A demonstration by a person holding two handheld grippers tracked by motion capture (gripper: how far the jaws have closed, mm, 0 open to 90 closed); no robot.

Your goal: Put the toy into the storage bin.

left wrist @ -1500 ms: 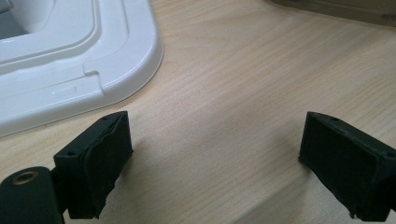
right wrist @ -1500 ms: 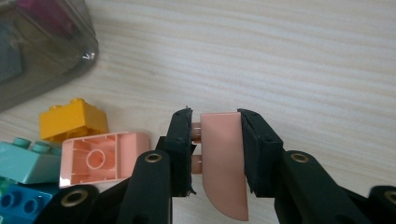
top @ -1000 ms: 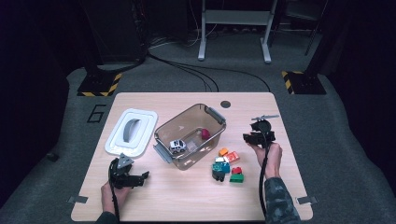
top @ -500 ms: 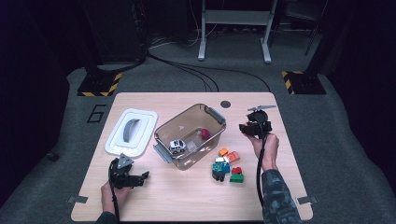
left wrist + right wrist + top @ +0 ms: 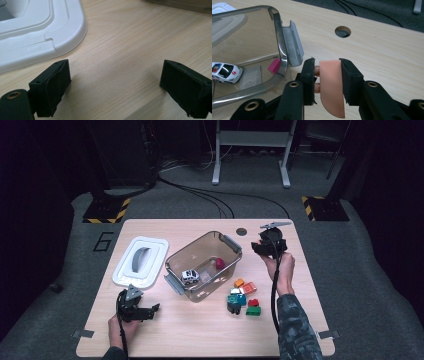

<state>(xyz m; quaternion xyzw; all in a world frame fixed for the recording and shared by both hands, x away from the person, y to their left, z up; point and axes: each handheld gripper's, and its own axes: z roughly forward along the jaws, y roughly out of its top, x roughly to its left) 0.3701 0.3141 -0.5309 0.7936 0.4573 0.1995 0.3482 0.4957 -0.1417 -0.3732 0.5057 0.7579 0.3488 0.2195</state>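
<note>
Right gripper carrying a block toward the bin; loading partly done.

The right gripper [image 5: 328, 80] is clamped on a pink block [image 5: 331, 85] just beside the clear bin [image 5: 176, 257], which already holds a toy car [image 5: 189, 276] and a magenta block [image 5: 220, 263]. Loose blocks [image 5: 243, 295] remain on the table [image 5: 200, 335]. The left gripper [image 5: 115, 85] rests with jaws apart, near the white lid [image 5: 125, 275].
</note>
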